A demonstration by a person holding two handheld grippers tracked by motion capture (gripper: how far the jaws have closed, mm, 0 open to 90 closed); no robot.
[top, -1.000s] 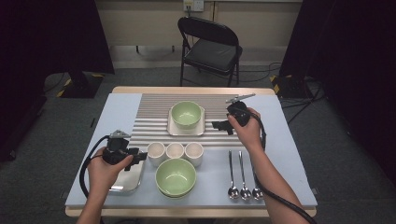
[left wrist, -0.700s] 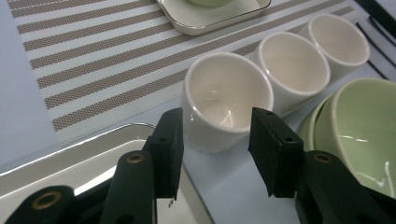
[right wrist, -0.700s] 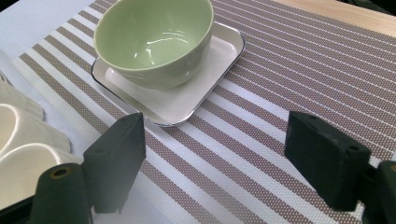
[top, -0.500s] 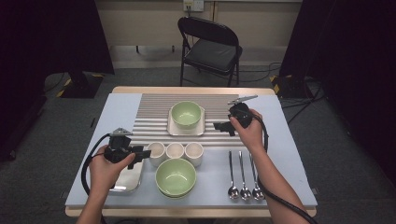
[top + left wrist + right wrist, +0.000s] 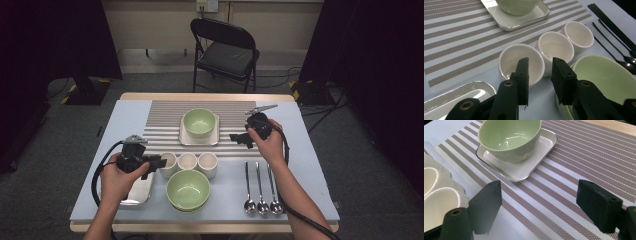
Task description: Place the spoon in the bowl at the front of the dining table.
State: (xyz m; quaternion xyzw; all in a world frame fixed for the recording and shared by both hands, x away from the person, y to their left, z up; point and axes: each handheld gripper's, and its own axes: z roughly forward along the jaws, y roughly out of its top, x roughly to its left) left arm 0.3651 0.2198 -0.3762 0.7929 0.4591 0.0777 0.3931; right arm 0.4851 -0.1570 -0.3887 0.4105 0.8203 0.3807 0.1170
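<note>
Three white cups stand in a row at mid-table. My left gripper (image 5: 161,162) points right at the leftmost cup (image 5: 168,162). In the left gripper view one jaw hangs over the inside of this cup (image 5: 511,60) and the other outside it, so the near wall lies between them. The left gripper (image 5: 540,72) has just been closing, but a gap still shows at both pads. My right gripper (image 5: 239,140) is open wide and empty over the striped mat (image 5: 165,120). It is right of a green bowl (image 5: 199,121) on a white square tray (image 5: 186,139).
A second green bowl (image 5: 188,189) sits in front of the cups, close to my left gripper's right jaw. Three spoons (image 5: 260,190) lie at the front right. A silver tray (image 5: 140,192) lies under my left hand. A folding chair (image 5: 225,50) stands beyond the table.
My left gripper has edged right up to the leftmost cup and its jaws have narrowed around the cup's wall. The right gripper has kept still and open.
</note>
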